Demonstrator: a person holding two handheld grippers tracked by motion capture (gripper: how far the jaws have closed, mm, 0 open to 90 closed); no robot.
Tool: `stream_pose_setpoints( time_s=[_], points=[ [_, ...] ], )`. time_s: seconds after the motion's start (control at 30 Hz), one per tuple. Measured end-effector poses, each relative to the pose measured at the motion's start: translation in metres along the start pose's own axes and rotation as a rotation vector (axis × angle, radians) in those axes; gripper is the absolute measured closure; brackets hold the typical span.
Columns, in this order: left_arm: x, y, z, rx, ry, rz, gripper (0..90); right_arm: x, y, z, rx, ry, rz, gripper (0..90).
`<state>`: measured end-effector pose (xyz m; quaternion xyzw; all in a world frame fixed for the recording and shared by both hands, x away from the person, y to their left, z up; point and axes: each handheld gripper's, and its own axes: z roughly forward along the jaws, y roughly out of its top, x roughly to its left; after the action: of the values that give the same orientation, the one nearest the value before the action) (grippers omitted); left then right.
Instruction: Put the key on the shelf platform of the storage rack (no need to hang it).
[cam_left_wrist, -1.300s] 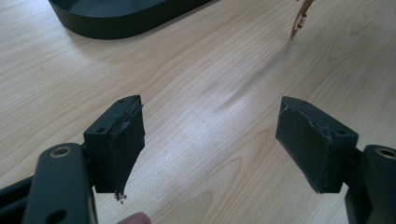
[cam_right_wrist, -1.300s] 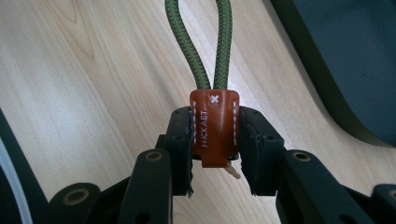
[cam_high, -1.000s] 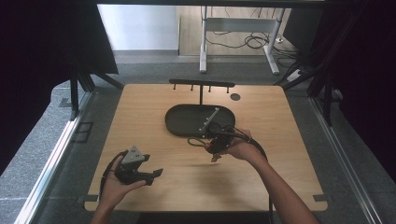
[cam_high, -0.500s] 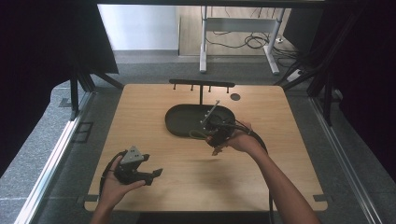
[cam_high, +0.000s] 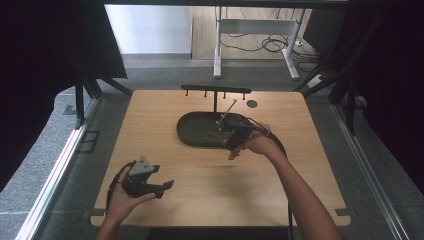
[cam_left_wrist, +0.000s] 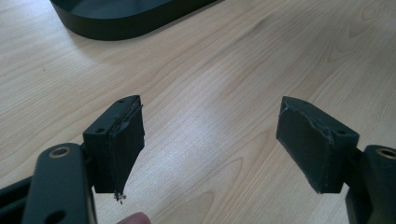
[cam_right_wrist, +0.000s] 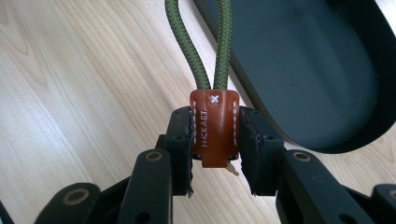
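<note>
- OK, high view: we see the left hand (cam_high: 125, 192) palm-up near the front-left of the wooden table (cam_high: 310, 165), cradling the left gripper (cam_high: 167, 186), which points right. Right forearm (cam_high: 305, 195) reaches diagonally from the bottom toward the middle; the right gripper (cam_high: 234, 149) sits at the near edge of the dark oval tray (cam_high: 192, 131). A thin green loop (cam_high: 214, 136) lies on the tray just beside it.
- Left gripper view: we see both jaws spread wide, nothing between them, bare table below, tray edge (cam_left_wrist: 121, 23) at the top.
- Right gripper view: we see the jaws clamped on a brown leather tab (cam_right_wrist: 214, 128) with white stitching; a doubled green cord (cam_right_wrist: 205, 42) runs up from it. Tab is over the wood, with the tray (cam_right_wrist: 303, 70) just to the right.
</note>
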<state>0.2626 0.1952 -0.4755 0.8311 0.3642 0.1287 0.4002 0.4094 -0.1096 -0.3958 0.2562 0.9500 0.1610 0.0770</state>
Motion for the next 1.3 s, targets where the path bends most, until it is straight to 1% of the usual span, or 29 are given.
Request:
stream_pose_setpoints(
  time_s=[0.03,0.13,0.17,0.33,0.43,0.53,0.77,0.8,0.9,0.97,1.03,1.2,1.23,1.3],
  points=[
    [0.000,0.000,0.000,-0.001,0.000,-0.001,23.7,-0.001,0.001,0.000,0.000,-0.003,0.002,67.1],
    [-0.001,0.000,0.001,0.000,0.000,-0.001,23.7,-0.004,0.003,-0.001,0.001,0.010,0.007,67.1],
    [-0.001,0.000,0.001,0.000,0.000,-0.001,23.7,-0.005,0.004,-0.001,0.000,0.004,0.008,67.0],
    [0.000,0.000,0.000,0.000,0.000,0.001,23.8,-0.010,0.007,-0.002,0.002,0.006,0.017,67.0],
    [0.000,0.000,0.000,0.000,0.000,-0.001,23.7,-0.012,0.008,-0.001,0.003,-0.001,0.023,67.1],
    [0.000,0.000,-0.001,-0.002,-0.001,0.000,23.7,-0.015,0.009,-0.001,0.000,0.004,0.025,67.1],
    [0.000,0.000,0.000,-0.003,-0.002,-0.005,23.7,-0.022,0.012,0.000,-0.003,-0.004,0.030,67.1],
    [0.000,0.000,0.000,-0.003,-0.002,-0.004,23.7,-0.023,0.013,0.000,-0.002,-0.010,0.043,67.0],
    [0.000,0.000,-0.001,0.000,-0.001,-0.002,23.7,-0.026,0.014,0.001,-0.006,-0.006,0.043,67.1],
    [0.001,0.000,-0.001,0.000,0.000,-0.002,23.7,-0.027,0.016,0.000,-0.008,-0.014,0.044,67.1],
    [0.001,0.000,-0.002,0.000,-0.001,-0.002,23.7,-0.029,0.017,0.000,-0.015,-0.012,0.042,67.1],
    [0.001,0.000,-0.002,0.001,-0.001,-0.001,23.7,-0.032,0.021,0.000,-0.014,-0.023,0.042,67.0],
    [0.001,0.000,-0.002,0.001,-0.002,-0.001,23.7,-0.032,0.022,0.000,-0.012,-0.026,0.048,67.0],
    [0.001,0.000,-0.002,0.002,-0.004,-0.001,23.7,-0.035,0.024,0.001,-0.015,-0.029,0.033,67.0]
  ],
)
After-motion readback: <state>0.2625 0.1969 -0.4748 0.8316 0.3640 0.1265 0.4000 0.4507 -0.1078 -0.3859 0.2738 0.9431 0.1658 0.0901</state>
